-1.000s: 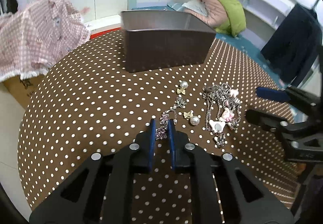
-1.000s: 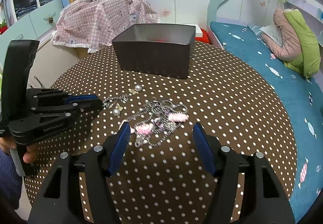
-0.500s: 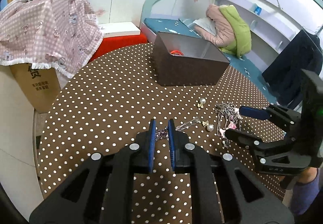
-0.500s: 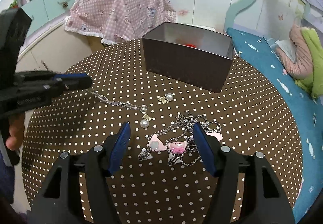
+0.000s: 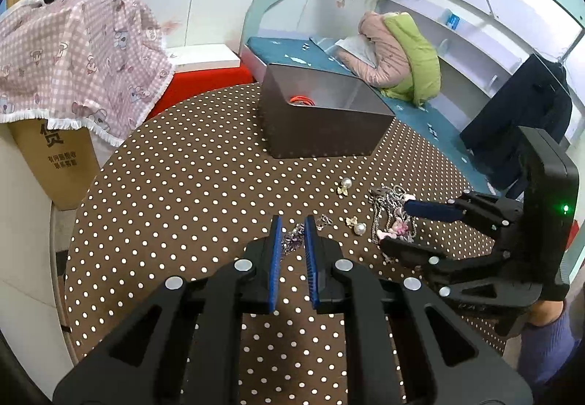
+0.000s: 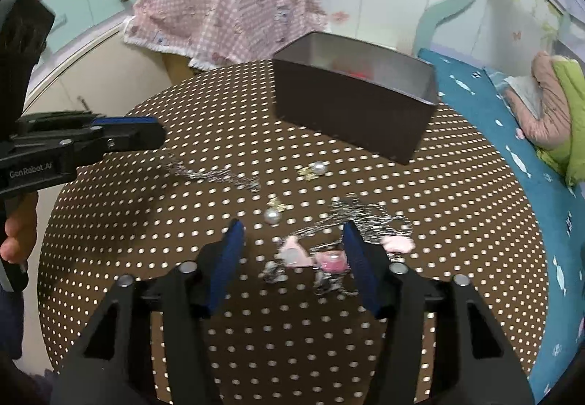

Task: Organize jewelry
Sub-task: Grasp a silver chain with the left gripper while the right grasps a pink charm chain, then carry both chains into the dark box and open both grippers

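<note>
Your left gripper (image 5: pixel 292 222) has its blue pads drawn close together, pinching one end of a thin purple-beaded chain (image 5: pixel 292 240); in the right wrist view that chain (image 6: pixel 215 176) runs from the raised left gripper (image 6: pixel 157 134) down at a slant to the polka-dot tablecloth (image 6: pixel 457 222), its far end lying near a pearl earring (image 6: pixel 272 215). Your right gripper (image 6: pixel 292 240) is spread wide, one finger on either side of a tangled heap of silver chains and pink charms (image 6: pixel 329 248) — it hangs just above the heap, and whether the fingers touch it cannot be told. From the left wrist view the same heap (image 5: pixel 393 215) sits between the right gripper's (image 5: pixel 395 224) fingers.

A second pearl earring (image 6: pixel 314 171) with a gold piece lies apart, between the heap and the dark rectangular box (image 6: pixel 354 112). The box stands open at the far side of the table, well away from the jewelry, with something orange-red (image 5: pixel 301 101) inside — too little shows to name it.
</note>
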